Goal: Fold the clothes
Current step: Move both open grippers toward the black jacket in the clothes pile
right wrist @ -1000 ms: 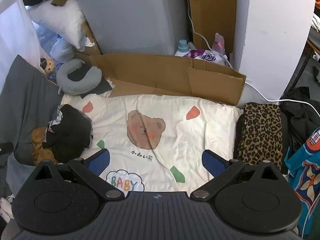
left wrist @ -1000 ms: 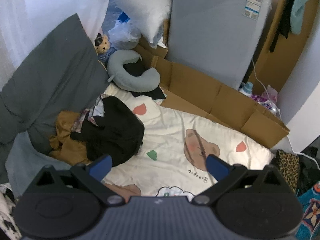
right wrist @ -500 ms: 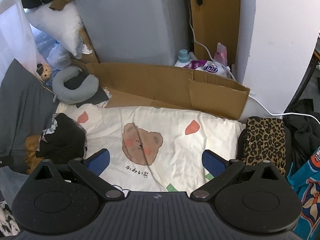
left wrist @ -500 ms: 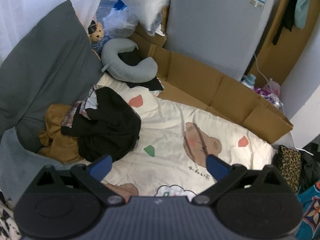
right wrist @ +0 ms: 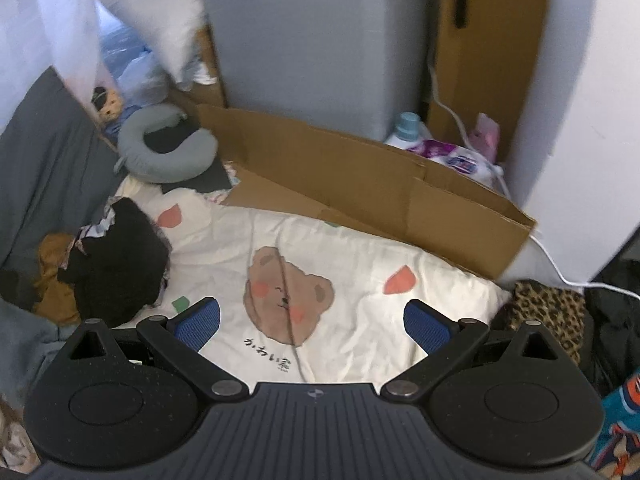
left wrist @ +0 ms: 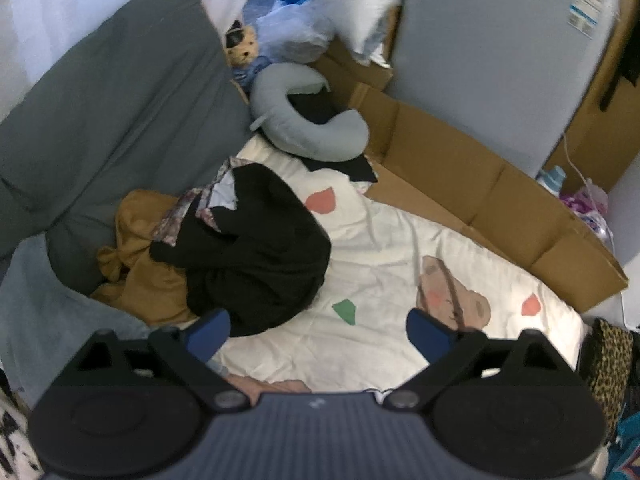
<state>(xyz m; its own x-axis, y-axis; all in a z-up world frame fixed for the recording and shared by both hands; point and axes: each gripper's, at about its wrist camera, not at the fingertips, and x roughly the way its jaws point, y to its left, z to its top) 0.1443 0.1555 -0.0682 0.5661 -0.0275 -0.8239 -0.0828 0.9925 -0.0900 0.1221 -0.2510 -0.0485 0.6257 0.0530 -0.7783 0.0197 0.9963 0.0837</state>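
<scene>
A heap of crumpled clothes lies at the left edge of a cream bear-print blanket. On top is a black garment, with a mustard-brown garment under it and a patterned piece tucked between. My left gripper hangs open just short of the black garment, nothing between its blue pads. My right gripper is open too, above the bear print in the blanket's middle.
A grey neck pillow sits at the blanket's far left corner. Flattened cardboard borders the far side, a grey appliance behind it. A dark grey cushion is left; leopard-print cloth right.
Both grippers have moved forward and down toward the blanket, the left one closing in on the clothes heap. Both stayed open.
</scene>
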